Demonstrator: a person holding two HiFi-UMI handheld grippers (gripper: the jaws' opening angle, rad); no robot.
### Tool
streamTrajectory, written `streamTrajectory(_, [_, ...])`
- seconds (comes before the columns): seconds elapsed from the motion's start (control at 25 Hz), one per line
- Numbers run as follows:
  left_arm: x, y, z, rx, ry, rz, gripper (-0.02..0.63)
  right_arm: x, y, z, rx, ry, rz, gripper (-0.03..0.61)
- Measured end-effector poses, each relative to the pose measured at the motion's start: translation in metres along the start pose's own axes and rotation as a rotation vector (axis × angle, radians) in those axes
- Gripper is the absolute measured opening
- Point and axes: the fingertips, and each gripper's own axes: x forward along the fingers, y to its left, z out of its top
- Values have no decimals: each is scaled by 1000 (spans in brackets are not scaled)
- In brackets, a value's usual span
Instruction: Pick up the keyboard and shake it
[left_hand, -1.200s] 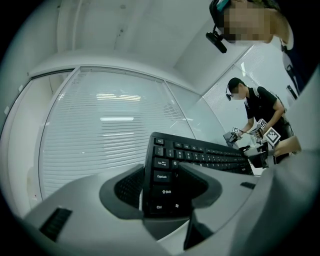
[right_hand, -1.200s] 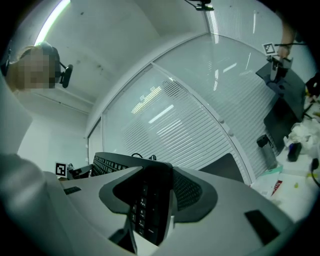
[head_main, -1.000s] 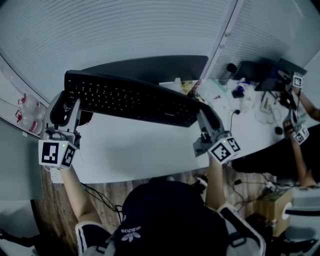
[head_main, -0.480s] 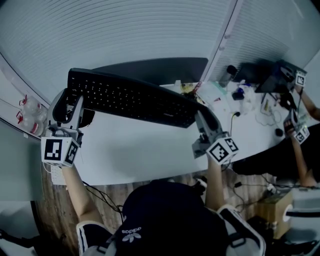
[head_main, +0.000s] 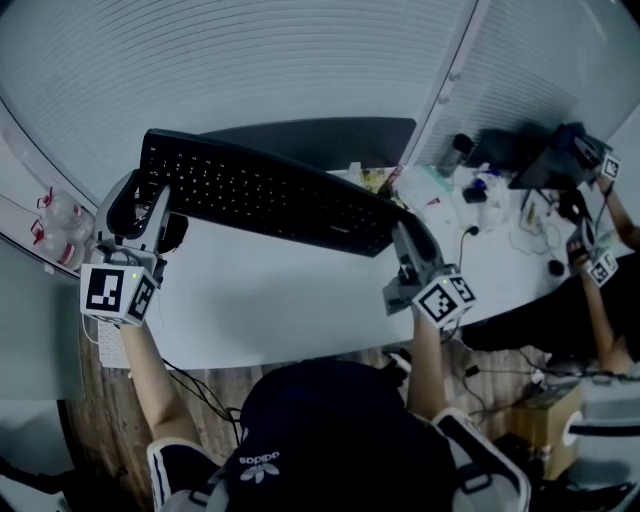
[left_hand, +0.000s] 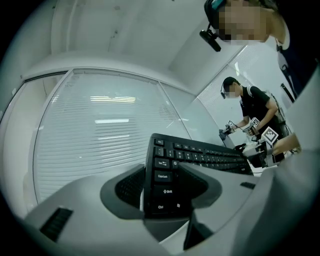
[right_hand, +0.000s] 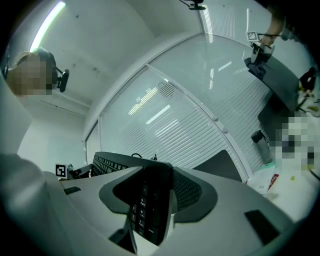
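A black keyboard (head_main: 265, 195) hangs in the air above the white desk (head_main: 270, 300), tilted so its keys face me. My left gripper (head_main: 140, 205) is shut on the keyboard's left end (left_hand: 162, 185), and the Shift and Ctrl keys show between its jaws. My right gripper (head_main: 405, 238) is shut on the keyboard's right end (right_hand: 150, 210), with the number pad edge clamped between its pads. Both marker cubes sit near the desk's front edge.
A dark mat (head_main: 310, 135) lies on the desk under the keyboard. Clutter, a bottle (head_main: 458, 145) and a cable sit at the desk's right. Another person with grippers (head_main: 600, 265) works at the far right. Plastic bottles (head_main: 55, 225) stand at the left. A glass wall with blinds rises behind.
The keyboard's left end and my left gripper have shifted slightly up and to the right. The right gripper has barely moved.
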Motion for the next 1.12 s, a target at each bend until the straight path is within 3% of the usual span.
streamTrajectory(0.12, [1, -1, -7, 0, 18, -12, 209, 2, -2, -1, -14, 24, -32, 169])
streamTrajectory(0.56, [-4, -1, 0, -18, -10, 12, 209, 0, 2, 3, -4, 14, 13, 167])
streamTrajectory(1.12, [-6, -1, -1, -17, -13, 35, 210, 4, 3, 5, -32, 20, 4, 167])
